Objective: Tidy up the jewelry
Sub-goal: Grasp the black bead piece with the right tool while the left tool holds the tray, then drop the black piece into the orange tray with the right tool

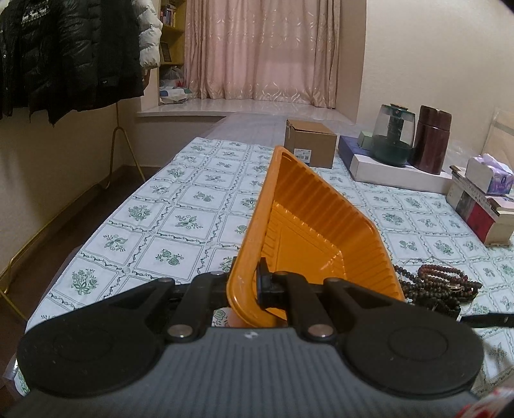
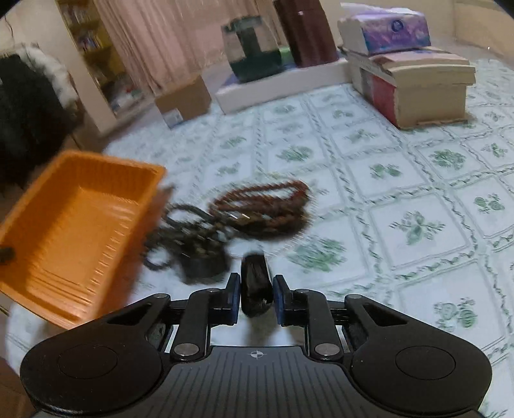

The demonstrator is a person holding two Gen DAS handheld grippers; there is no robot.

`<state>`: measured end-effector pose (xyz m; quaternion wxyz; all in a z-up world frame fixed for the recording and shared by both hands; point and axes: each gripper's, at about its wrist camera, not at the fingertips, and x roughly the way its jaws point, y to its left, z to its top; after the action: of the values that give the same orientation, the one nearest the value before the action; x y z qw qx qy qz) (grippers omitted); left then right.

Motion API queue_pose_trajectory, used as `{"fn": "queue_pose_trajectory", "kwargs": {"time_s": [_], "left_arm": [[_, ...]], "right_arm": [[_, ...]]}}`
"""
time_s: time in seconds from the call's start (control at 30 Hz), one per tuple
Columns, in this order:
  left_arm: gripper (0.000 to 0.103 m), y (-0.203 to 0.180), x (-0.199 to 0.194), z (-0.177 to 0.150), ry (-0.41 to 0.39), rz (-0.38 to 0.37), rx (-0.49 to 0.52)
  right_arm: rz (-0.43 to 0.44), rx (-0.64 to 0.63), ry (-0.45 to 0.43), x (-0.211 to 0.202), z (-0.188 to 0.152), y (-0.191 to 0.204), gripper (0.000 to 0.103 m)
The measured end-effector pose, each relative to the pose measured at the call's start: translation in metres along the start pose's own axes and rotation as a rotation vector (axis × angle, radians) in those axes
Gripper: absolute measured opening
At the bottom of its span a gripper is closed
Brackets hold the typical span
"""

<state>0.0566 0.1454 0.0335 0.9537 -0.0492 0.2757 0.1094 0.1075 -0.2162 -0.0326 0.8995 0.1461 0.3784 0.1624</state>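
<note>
Beads [image 2: 257,209]: a tangle of bracelets and strands on the tablecloth [image 2: 385,180], reddish-brown strands on the far side, darker ones nearer the tray. The right wrist view is blurred; you cannot count pieces from it.
Dark piece [image 2: 255,286]: a short black item between your right fingers, its far end toward the pile. What kind of jewelry it is cannot be told.
Right gripper [image 2: 255,297]: jaws drawn narrow around the dark piece. The pads look to be on its sides, though a thin gap may remain; treat the grip as unconfirmed.
Tray [image 1: 308,225]: orange, ribbed, empty in both views. You hold it tilted, off the cloth, just left of the beads.
Left gripper [image 1: 253,289]: clamped tight on the tray's near rim, one pad inside the wall and one outside.
Done: tray in hand and brought beside the pile; first piece apparently seized.
Left: by my reading nearly everything, since nothing lies in the tray and the whole pile stays on the cloth.
Surroundings: cardboard box [image 1: 310,146], tissue pack [image 2: 385,27] on books, jars at the far edge, all well apart from the work.
</note>
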Motion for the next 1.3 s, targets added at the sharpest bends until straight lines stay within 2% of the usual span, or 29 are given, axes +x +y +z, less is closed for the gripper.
{"fn": "queue_pose_trajectory", "kwargs": {"time_s": [0.2,0.27,0.4,0.57,0.67,0.7,0.77,0.8,0.9,1.1,1.23,1.3], "left_arm": [[0.007,0.003,0.0,-0.001,0.005,-0.009,-0.008],[0.007,0.003,0.0,-0.001,0.007,-0.012,-0.009],[0.007,0.004,0.002,-0.001,0.011,-0.018,-0.021],[0.007,0.005,0.003,-0.002,0.009,-0.025,-0.031],[0.007,0.006,0.004,-0.003,0.009,-0.029,-0.035],[0.007,0.007,0.004,-0.003,0.01,-0.031,-0.038],[0.007,0.009,0.004,-0.004,0.012,-0.032,-0.041],[0.007,0.009,0.005,-0.005,0.014,-0.033,-0.045],[0.007,0.01,0.005,-0.005,0.015,-0.034,-0.047],[0.007,0.01,0.005,-0.006,0.017,-0.033,-0.05],[0.007,0.01,0.005,-0.006,0.021,-0.031,-0.055],[0.007,0.01,0.005,-0.006,0.021,-0.029,-0.051]], "right_arm": [[0.133,-0.029,-0.064,0.003,0.016,0.055,0.021],[0.199,-0.036,-0.053,0.012,0.021,0.074,0.021],[0.277,-0.07,-0.035,0.034,0.023,0.107,0.021],[0.272,-0.214,0.012,0.061,0.006,0.137,0.021],[0.284,-0.22,0.061,0.073,-0.006,0.136,0.021],[0.291,-0.205,0.075,0.074,-0.008,0.133,0.023],[0.302,-0.179,0.071,0.072,-0.009,0.124,0.038],[0.3,-0.173,0.053,0.064,-0.01,0.12,0.053],[0.236,-0.156,0.001,0.045,-0.008,0.103,0.056],[-0.014,-0.187,-0.041,0.034,-0.008,0.062,0.056],[-0.08,-0.205,-0.041,0.044,-0.008,0.045,0.056],[-0.072,-0.207,-0.027,0.049,-0.007,0.041,0.056]]}}
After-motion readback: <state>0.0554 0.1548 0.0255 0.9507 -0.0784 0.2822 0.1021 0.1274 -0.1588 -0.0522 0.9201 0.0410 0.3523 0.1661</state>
